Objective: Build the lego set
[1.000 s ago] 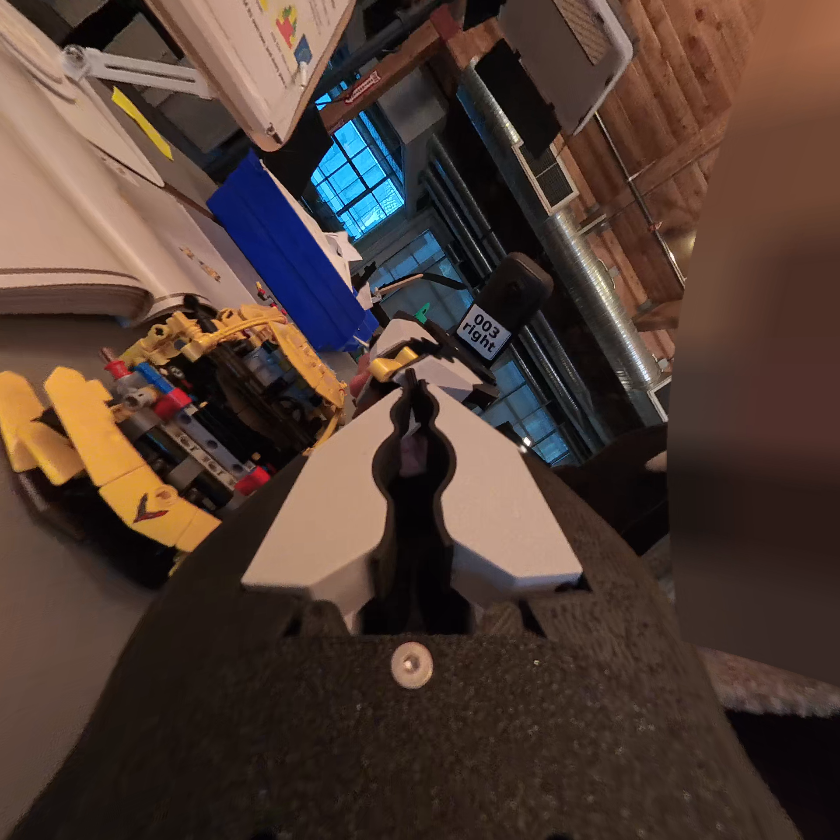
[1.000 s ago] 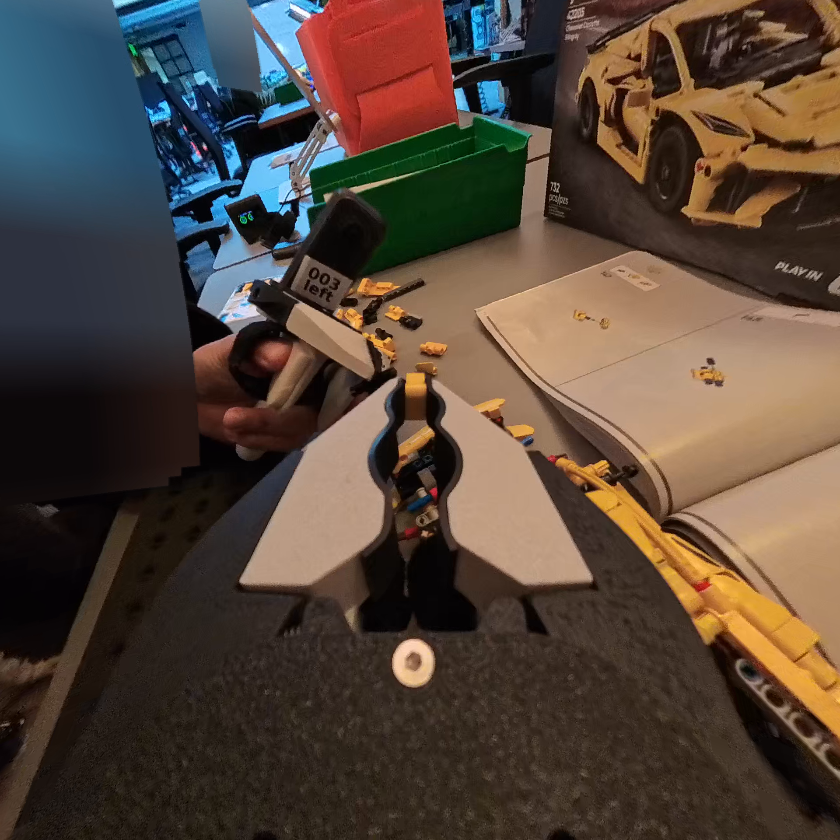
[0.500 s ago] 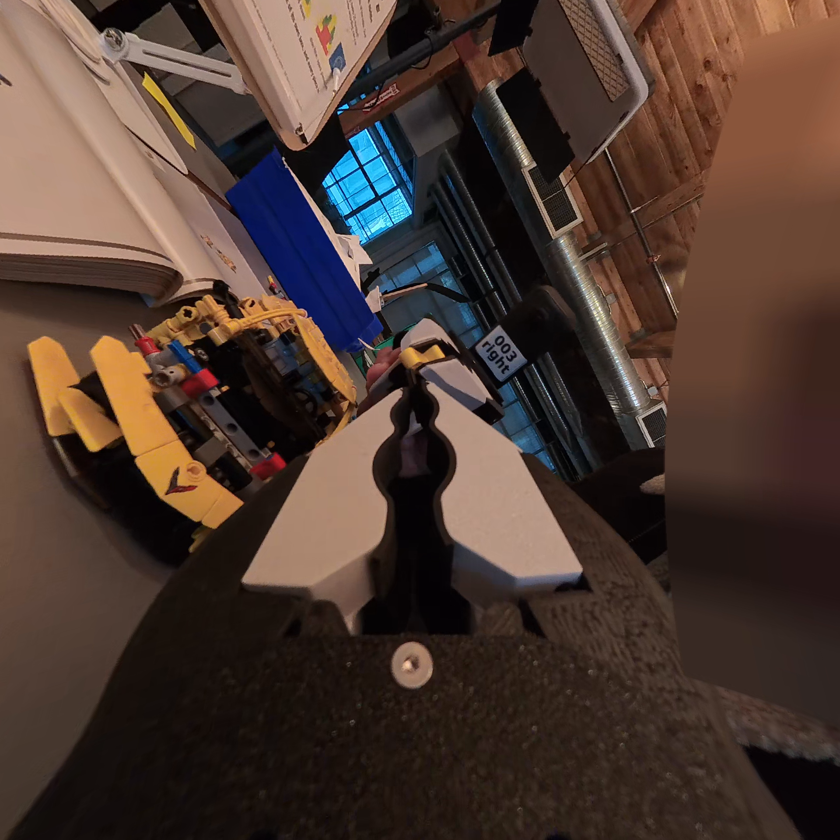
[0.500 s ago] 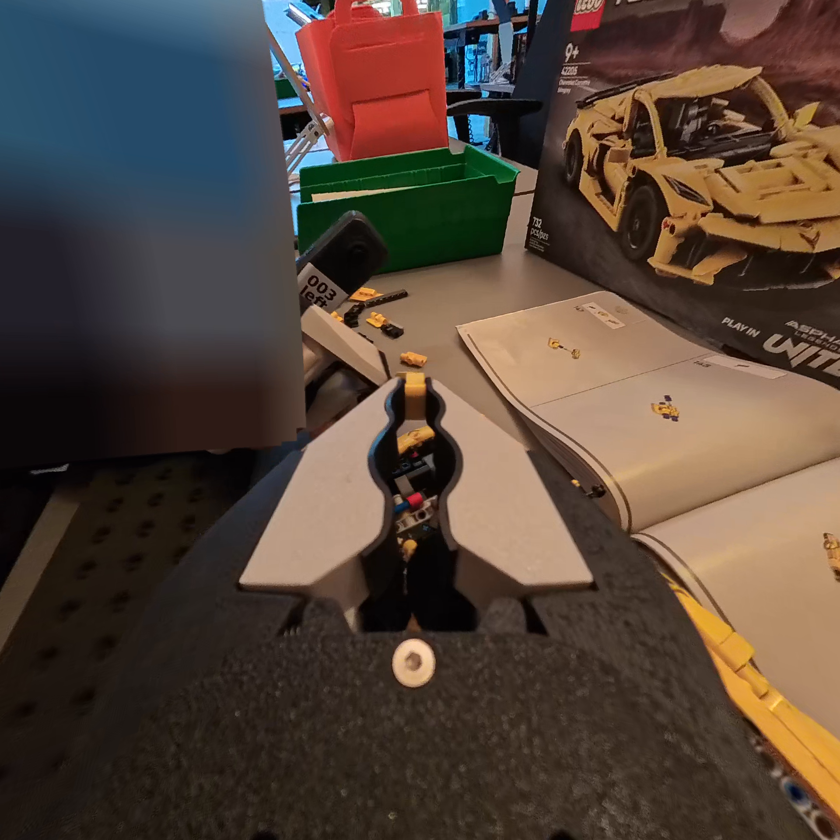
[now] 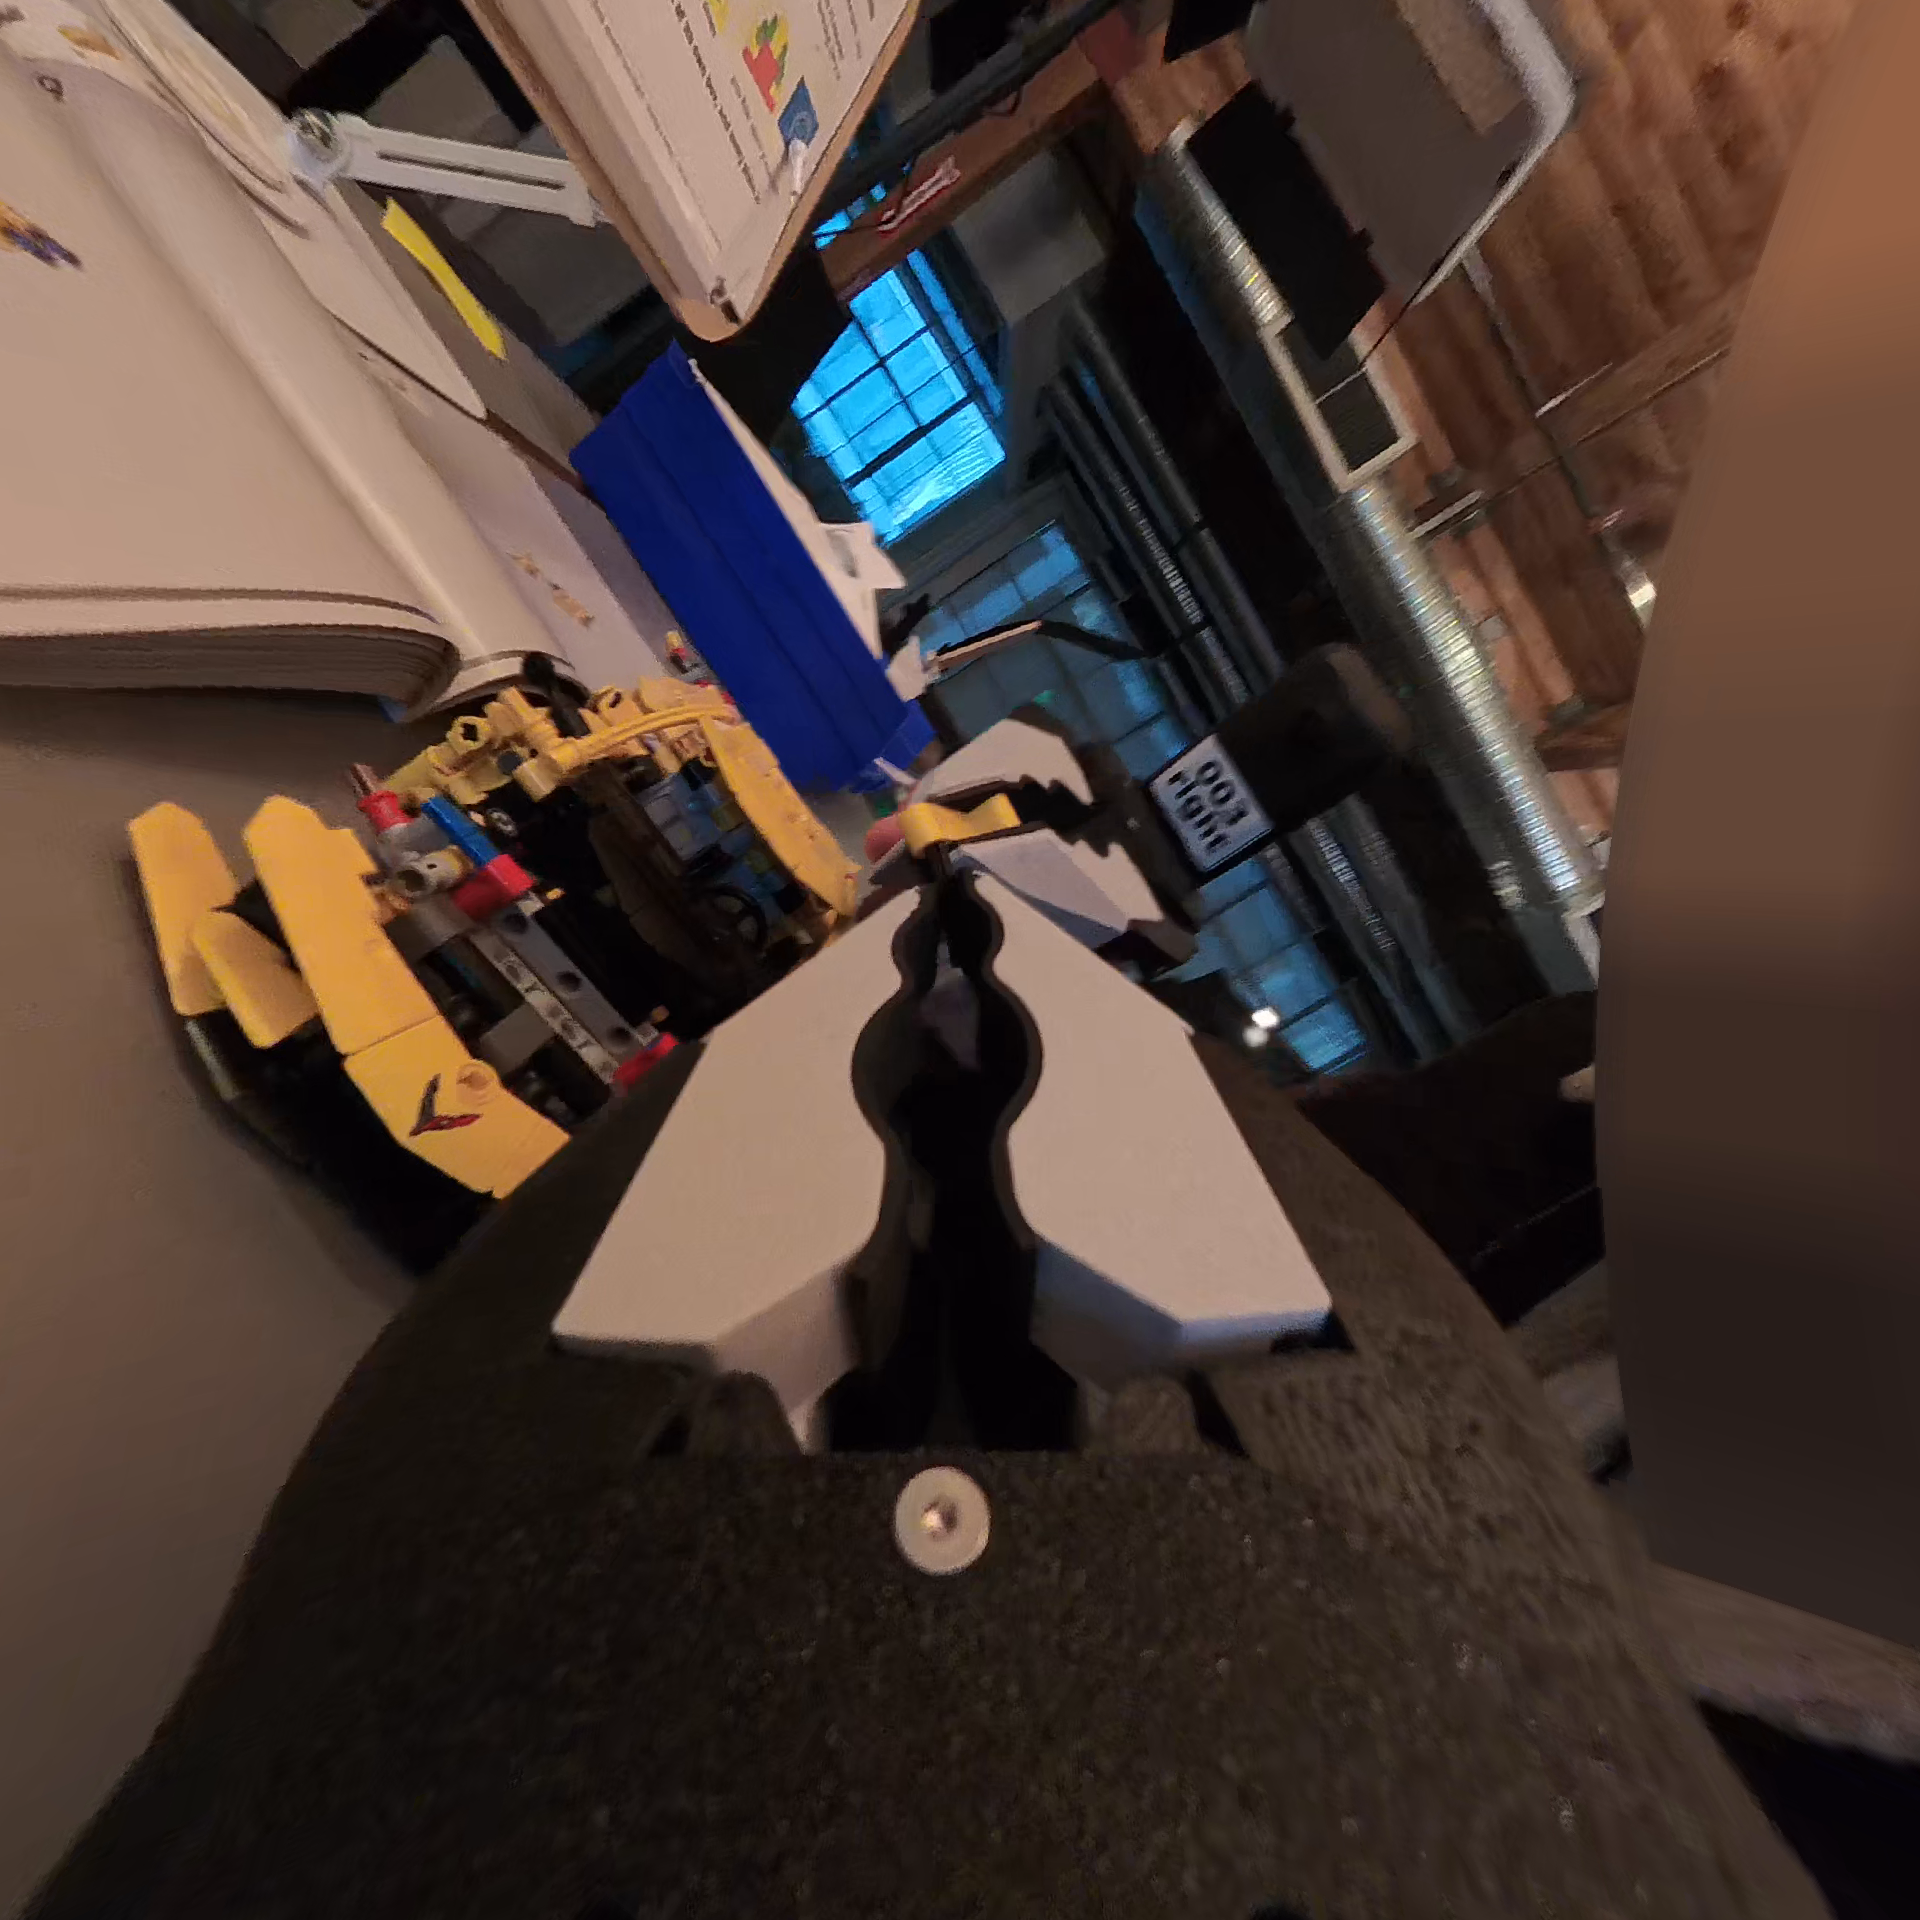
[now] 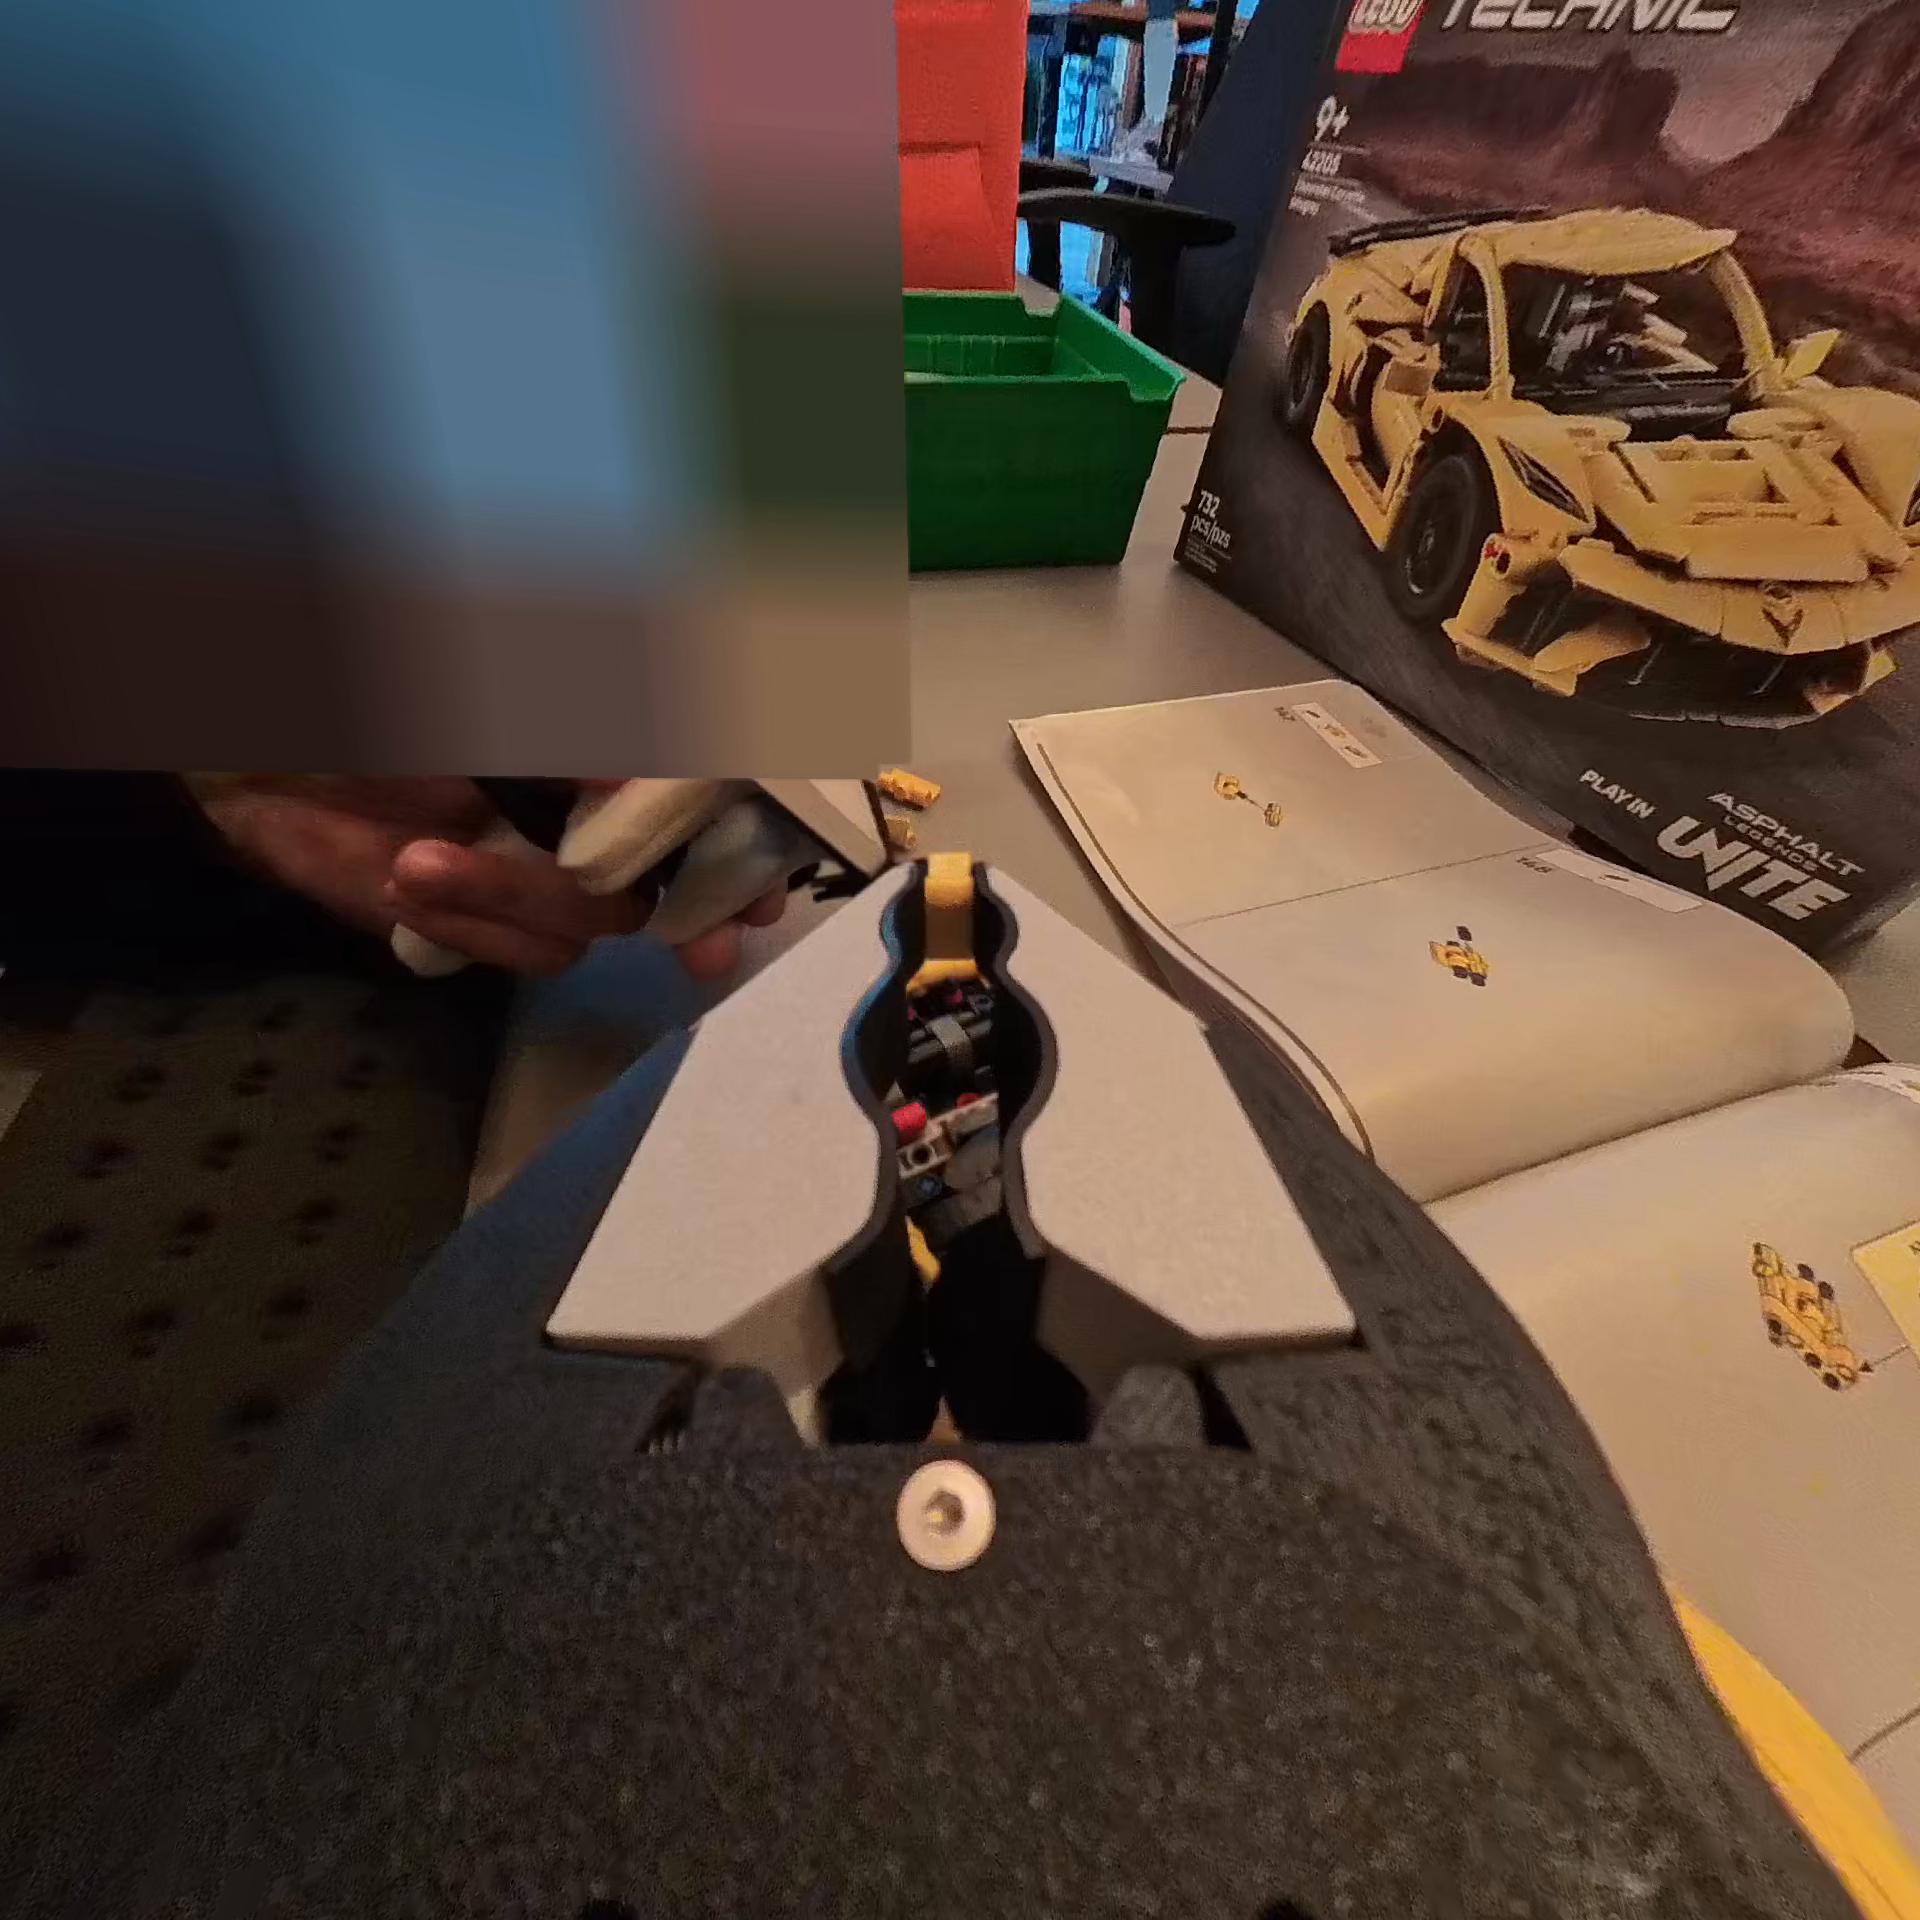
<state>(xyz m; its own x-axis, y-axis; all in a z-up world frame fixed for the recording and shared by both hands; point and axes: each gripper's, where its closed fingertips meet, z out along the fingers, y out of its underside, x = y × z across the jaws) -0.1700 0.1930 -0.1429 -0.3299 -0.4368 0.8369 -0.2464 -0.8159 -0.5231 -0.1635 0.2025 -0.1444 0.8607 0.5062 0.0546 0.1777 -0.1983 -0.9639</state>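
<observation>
Yellow car model (image 6: 1808, 1787) mostly hidden beneath right claw (image 6: 948, 883)

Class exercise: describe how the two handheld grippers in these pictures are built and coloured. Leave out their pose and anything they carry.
Both match. The left gripper and right gripper each have two pale grey, wedge-shaped fingers with wavy black inner edges. These sit in a black, rough-textured body with one silver screw at its centre. Seen from the left wrist view, the right gripper carries a black block bearing a white label. No cables or sleeves show.

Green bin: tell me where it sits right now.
In the right wrist view the green bin stands on the table at upper centre, left of the set's box and beyond the open instruction booklet.
</observation>
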